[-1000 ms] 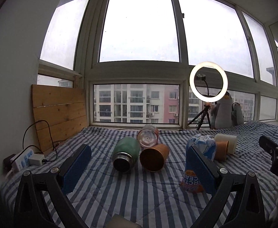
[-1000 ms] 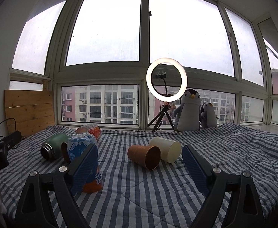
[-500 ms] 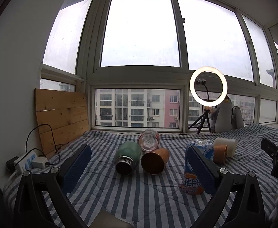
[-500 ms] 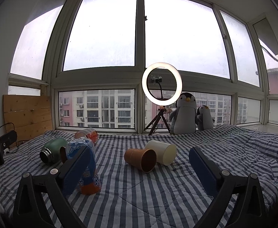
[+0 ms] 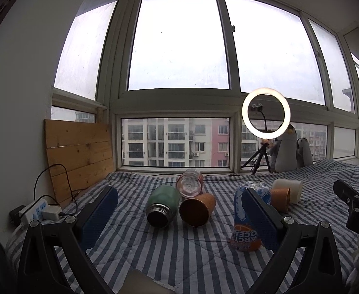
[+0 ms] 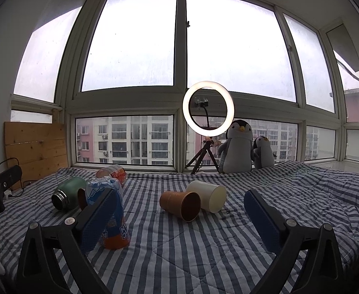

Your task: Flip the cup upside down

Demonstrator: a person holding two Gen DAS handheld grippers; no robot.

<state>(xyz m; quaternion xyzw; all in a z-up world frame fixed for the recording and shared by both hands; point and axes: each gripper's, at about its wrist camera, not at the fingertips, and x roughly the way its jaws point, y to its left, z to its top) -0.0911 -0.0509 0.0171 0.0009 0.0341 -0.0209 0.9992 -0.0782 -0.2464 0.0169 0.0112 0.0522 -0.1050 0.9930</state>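
Several cups and bottles lie on the striped bedspread [image 5: 179, 257]. A brown paper cup [image 6: 180, 204] lies on its side, mouth toward me, against a cream cup [image 6: 208, 196]; both sit ahead of my open right gripper [image 6: 179, 194], apart from its fingers. Another brown cup [image 5: 196, 209] lies on its side beside a green flask [image 5: 163, 204], ahead of my open left gripper [image 5: 179, 192]. A soda bottle [image 5: 249, 218] stands upside down, partly hidden behind the left gripper's right finger. Neither gripper holds anything.
A clear pink bottle [image 5: 190, 186] lies behind the flask. A ring light on a tripod [image 6: 207, 107] and two plush penguins [image 6: 238, 147] stand at the window. A wooden board [image 5: 79, 156] and a power strip [image 5: 36, 210] sit at the left wall.
My right gripper's fingers have spread a little wider. Both views have tilted up slightly. Nothing on the bed has moved.
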